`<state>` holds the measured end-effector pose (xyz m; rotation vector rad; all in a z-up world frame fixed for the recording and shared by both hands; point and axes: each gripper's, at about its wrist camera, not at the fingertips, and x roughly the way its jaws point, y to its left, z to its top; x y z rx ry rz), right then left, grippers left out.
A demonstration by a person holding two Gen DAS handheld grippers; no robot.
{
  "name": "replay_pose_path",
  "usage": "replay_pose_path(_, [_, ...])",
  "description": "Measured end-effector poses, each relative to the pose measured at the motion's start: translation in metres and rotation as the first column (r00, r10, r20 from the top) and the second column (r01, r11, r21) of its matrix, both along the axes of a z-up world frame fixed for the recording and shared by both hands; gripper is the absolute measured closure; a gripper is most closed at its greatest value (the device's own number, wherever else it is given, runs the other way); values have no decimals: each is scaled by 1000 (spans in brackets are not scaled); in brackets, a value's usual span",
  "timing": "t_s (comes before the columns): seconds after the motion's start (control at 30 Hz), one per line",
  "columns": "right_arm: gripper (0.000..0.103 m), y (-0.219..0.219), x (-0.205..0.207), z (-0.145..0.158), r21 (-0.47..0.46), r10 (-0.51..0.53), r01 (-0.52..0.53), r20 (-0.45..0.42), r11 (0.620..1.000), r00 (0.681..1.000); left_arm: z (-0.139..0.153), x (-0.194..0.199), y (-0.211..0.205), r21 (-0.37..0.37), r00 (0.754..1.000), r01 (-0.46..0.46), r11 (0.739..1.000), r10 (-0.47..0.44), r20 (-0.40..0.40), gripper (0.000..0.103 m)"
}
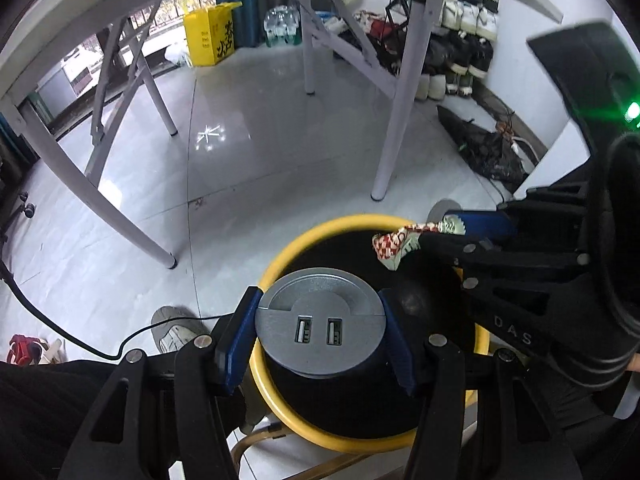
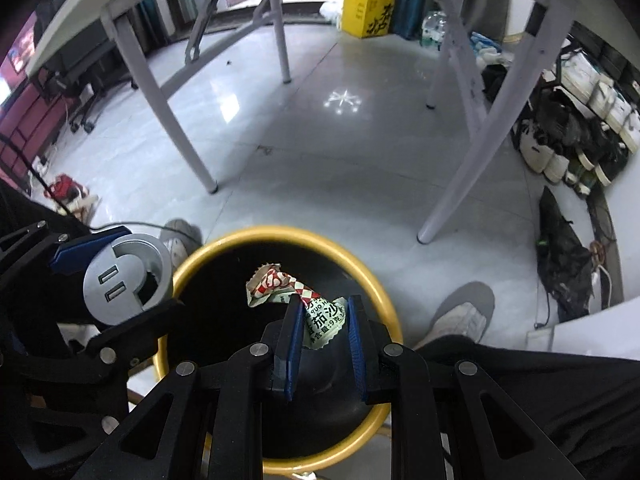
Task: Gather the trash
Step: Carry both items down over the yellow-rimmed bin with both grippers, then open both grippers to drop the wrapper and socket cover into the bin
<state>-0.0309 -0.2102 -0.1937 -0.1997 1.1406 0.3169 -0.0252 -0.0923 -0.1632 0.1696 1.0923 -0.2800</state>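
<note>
A bin with a yellow rim [image 1: 280,256] and a black liner stands on the floor below both grippers; the right wrist view shows the same rim [image 2: 376,280]. My left gripper [image 1: 320,312] is shut on a round grey desk socket with two USB ports [image 1: 320,332], held over the bin's mouth. That socket [image 2: 120,280] shows at the left of the right wrist view. My right gripper [image 2: 324,312] is shut on a crumpled red, white and green snack wrapper [image 2: 288,284], also above the bin's opening. The wrapper [image 1: 394,246] pokes out at the right in the left wrist view.
White table legs [image 1: 394,120] rise just beyond the bin, under a white tabletop. A person's grey shoes [image 2: 460,316] stand beside the bin. A black cable [image 1: 60,328] runs across the tiled floor. A yellow box [image 1: 212,36] and stacked shoes [image 1: 460,52] lie farther back.
</note>
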Motion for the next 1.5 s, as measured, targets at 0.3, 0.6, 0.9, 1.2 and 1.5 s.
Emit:
replay_pose_path(0.3, [83, 3, -1, 0, -3, 6, -6, -2, 1000, 1000, -2, 0, 1, 5, 1000, 5, 1000, -5, -9, 50])
replay_pose_path(0.6, [82, 3, -1, 0, -6, 7, -7, 2, 1000, 1000, -5, 2, 1, 20, 1000, -10, 1000, 10, -13, 50])
replay_pose_path(0.9, [49, 3, -3, 3, -4, 6, -6, 23, 1000, 1000, -9, 2, -1, 50, 1000, -9, 999, 10, -19, 50])
replay_pose_path(1.2, [22, -5, 3, 7, 22, -51, 50, 39, 999, 998, -11, 2, -1, 107, 999, -45, 993, 47, -15, 1])
replay_pose_path(1.5, [22, -6, 4, 8, 40, -60, 58, 42, 997, 997, -12, 2, 4, 110, 998, -57, 992, 59, -15, 1])
